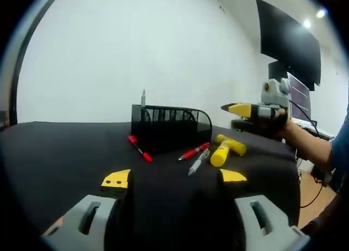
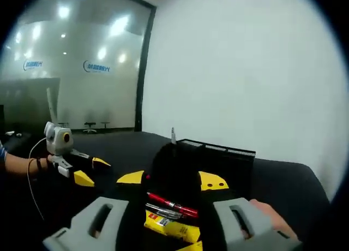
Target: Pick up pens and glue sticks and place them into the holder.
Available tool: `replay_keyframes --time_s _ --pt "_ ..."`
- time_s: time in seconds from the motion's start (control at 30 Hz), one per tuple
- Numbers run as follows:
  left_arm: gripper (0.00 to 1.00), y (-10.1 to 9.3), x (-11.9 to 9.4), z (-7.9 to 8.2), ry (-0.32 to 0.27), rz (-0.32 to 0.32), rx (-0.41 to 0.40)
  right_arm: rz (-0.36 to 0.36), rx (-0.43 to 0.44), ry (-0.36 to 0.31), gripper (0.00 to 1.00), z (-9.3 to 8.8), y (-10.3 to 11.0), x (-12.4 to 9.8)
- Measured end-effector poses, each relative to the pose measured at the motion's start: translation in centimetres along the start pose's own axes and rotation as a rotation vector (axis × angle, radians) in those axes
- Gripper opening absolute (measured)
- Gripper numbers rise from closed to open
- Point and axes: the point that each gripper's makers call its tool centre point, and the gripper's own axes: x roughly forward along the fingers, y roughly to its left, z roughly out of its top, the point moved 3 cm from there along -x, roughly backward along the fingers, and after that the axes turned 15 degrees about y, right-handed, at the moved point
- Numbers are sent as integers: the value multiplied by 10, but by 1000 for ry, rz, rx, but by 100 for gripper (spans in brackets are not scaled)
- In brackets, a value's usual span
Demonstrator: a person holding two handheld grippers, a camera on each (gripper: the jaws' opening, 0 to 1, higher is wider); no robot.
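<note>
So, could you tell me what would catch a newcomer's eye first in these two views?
Probably the black mesh holder in the middle of the dark table, with one pen standing in it. Next, the bright things lying in front of it: two red pens, a grey pen and yellow glue sticks. The right tongs hover open beside them.

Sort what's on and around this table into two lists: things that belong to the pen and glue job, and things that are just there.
For the job:
- black mesh holder, one pen already upright in it
- red pen lying left of the holder
- red pen
- grey pen
- yellow glue sticks
- left gripper and right gripper, both open

Just there:
- black monitor on the wall
- black table
</note>
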Motion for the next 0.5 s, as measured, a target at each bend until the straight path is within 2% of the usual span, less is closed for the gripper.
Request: replay_keyframes --time_s 0.3,0.5 --pt "53 -1 -4 1 -10 -1 8 -3 30 -31 34 -23 8 -22" --pt "51 -2 -3 0 2 -2 13 5 36 -17 39 -41 9 -32"
